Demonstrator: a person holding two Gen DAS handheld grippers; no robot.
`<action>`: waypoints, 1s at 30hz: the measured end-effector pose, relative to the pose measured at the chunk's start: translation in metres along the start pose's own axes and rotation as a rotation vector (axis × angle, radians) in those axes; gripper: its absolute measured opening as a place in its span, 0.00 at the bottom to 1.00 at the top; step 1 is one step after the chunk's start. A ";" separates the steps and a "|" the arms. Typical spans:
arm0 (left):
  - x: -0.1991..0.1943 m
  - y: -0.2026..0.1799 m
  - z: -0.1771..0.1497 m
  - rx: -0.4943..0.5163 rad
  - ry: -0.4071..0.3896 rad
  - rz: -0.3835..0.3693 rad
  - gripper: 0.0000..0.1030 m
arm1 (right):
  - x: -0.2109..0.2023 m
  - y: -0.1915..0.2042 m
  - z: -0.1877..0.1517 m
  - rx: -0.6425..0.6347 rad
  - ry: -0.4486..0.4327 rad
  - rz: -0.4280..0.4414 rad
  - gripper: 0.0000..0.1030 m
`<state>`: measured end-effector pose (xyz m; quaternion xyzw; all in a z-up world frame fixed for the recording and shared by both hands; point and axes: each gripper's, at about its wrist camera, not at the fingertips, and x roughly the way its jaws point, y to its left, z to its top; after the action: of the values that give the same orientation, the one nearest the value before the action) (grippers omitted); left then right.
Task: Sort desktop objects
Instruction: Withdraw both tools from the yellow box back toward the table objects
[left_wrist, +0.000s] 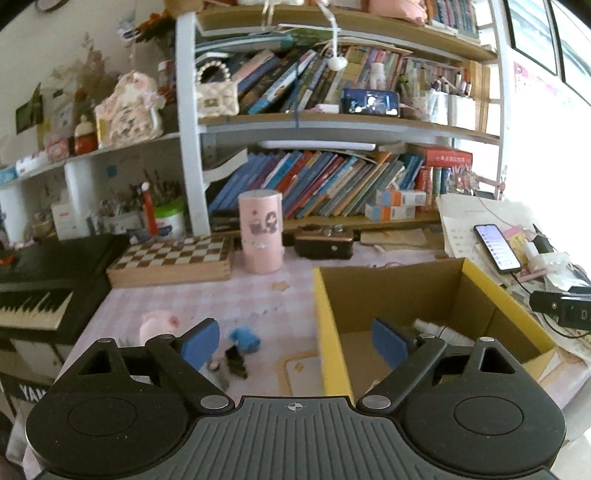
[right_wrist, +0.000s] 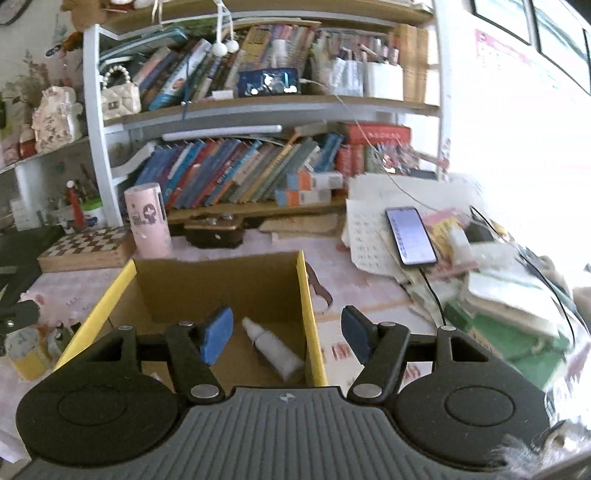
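Observation:
A yellow-edged cardboard box (left_wrist: 480, 284) stands on the pink desk; it also shows in the right wrist view (right_wrist: 308, 295). A white tube (right_wrist: 273, 349) lies inside it. Left of the box lie a small blue object (left_wrist: 245, 338), a dark clip-like object (left_wrist: 236, 362) and a pink toy (left_wrist: 159, 325). My left gripper (left_wrist: 295, 343) is open and empty, straddling the box's left wall. My right gripper (right_wrist: 286, 338) is open and empty, straddling the box's right wall above the tube.
A pink cylinder (left_wrist: 260, 230), a chessboard box (left_wrist: 173, 256) and a dark small case (left_wrist: 325, 242) stand at the back. A keyboard (left_wrist: 37, 291) lies left. A phone (right_wrist: 410, 236) on papers and books lies right. Bookshelves rise behind.

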<state>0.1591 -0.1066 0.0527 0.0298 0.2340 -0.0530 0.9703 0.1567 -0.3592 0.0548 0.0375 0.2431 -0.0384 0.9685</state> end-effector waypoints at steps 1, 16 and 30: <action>-0.004 0.005 -0.004 -0.003 0.005 -0.003 0.89 | -0.003 0.003 -0.005 0.010 0.005 -0.011 0.61; -0.056 0.076 -0.057 0.046 0.058 -0.025 0.89 | -0.066 0.100 -0.069 0.069 0.089 -0.061 0.65; -0.106 0.136 -0.102 0.068 0.103 0.001 0.90 | -0.116 0.190 -0.130 0.081 0.148 -0.015 0.66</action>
<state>0.0349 0.0460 0.0147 0.0653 0.2818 -0.0588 0.9554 0.0114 -0.1522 0.0061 0.0776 0.3126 -0.0524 0.9453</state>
